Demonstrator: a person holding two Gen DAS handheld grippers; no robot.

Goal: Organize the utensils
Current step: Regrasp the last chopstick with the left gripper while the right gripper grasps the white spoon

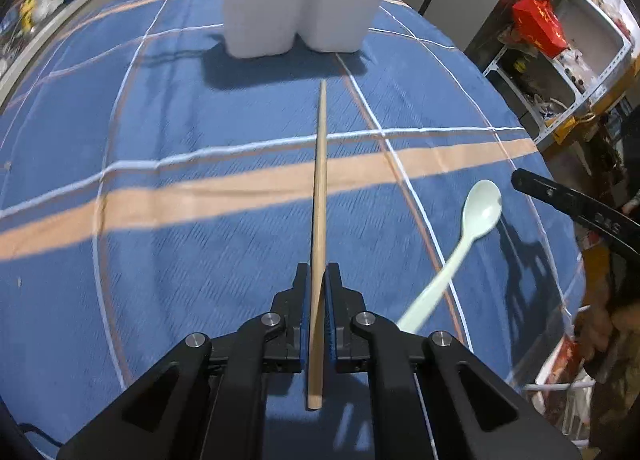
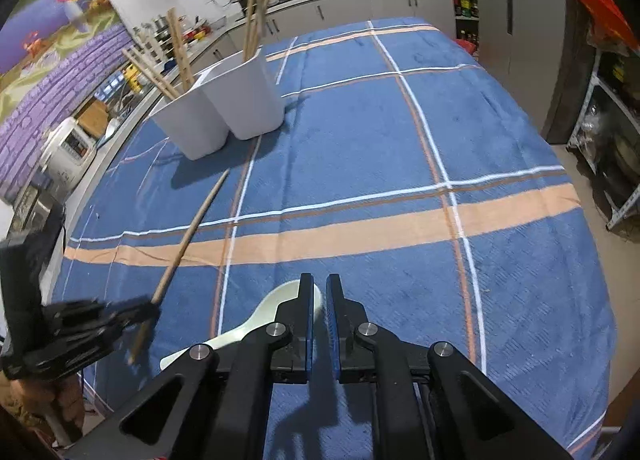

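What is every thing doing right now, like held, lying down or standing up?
left gripper: shut on the chopstick.
chopstick: held, pointing toward the holder.
right gripper: nearly closed, holding nothing, just above the spoon's bowl.
spoon: lying flat on the tablecloth, not held.
white holder: standing upright, chopsticks in both compartments.
tablecloth: spread flat over the table.
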